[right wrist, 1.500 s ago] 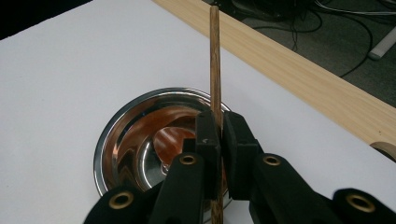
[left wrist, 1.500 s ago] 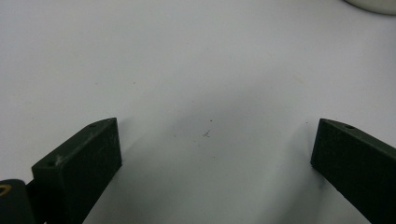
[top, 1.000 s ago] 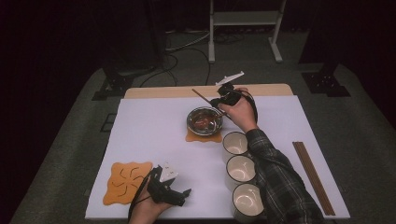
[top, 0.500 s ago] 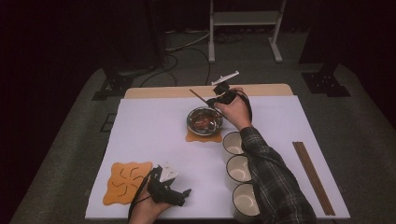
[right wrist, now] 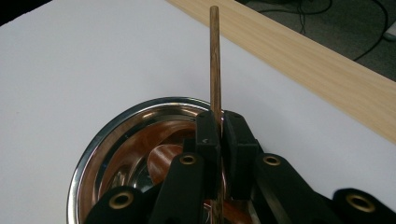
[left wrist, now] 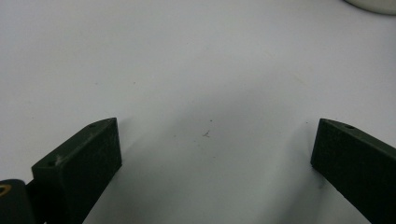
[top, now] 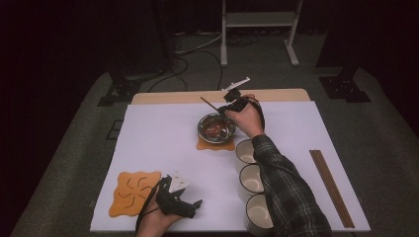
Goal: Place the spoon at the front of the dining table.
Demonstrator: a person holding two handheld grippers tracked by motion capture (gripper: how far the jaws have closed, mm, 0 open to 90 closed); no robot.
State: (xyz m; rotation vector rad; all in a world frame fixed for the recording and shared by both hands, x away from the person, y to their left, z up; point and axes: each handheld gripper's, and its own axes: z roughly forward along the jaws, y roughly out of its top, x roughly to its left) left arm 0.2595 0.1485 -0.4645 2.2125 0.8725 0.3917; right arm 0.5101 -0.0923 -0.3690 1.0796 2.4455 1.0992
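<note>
Wooden and slender, a chopstick stands pinched between the pressed-together jaws of the right gripper, directly over the steel bowl on its orange mat at the table's far side; three white cups line up nearby. The left gripper rests low over the white tabletop, jaws spread wide and holding nothing, beside an orange coaster.
</note>
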